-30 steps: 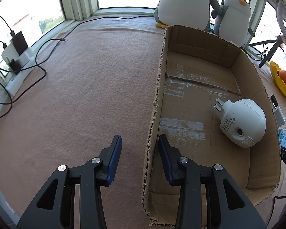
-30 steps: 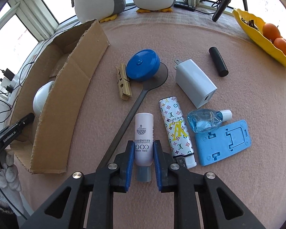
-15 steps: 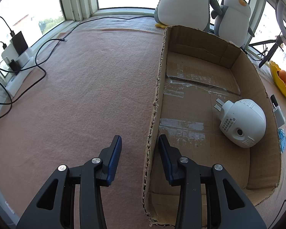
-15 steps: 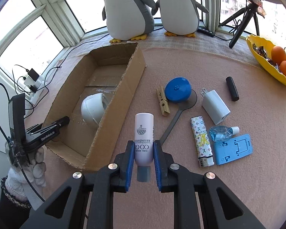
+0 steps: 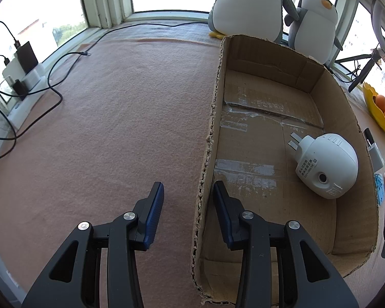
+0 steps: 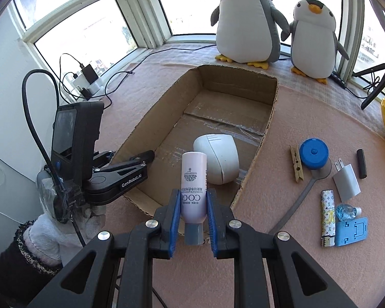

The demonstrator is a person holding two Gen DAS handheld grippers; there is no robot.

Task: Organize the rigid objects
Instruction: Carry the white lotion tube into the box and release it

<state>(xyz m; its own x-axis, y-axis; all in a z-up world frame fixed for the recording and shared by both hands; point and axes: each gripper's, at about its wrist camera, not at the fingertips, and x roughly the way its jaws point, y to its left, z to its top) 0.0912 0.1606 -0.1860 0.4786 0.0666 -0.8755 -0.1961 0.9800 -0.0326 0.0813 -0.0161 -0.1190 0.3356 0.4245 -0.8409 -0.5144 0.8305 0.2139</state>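
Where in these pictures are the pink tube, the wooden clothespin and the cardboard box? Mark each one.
pink tube [image 6: 193, 179], right wrist view, on its printed body.
wooden clothespin [image 6: 296, 164], right wrist view, mid-length.
cardboard box [image 5: 246, 154], left wrist view, on its bare floor.

The left wrist view looks steeply down from close above the box [image 5: 290, 138] wall at lower centre. The right wrist view looks down from higher, facing the windows. Both views share the box and penguins [image 6: 246, 23].
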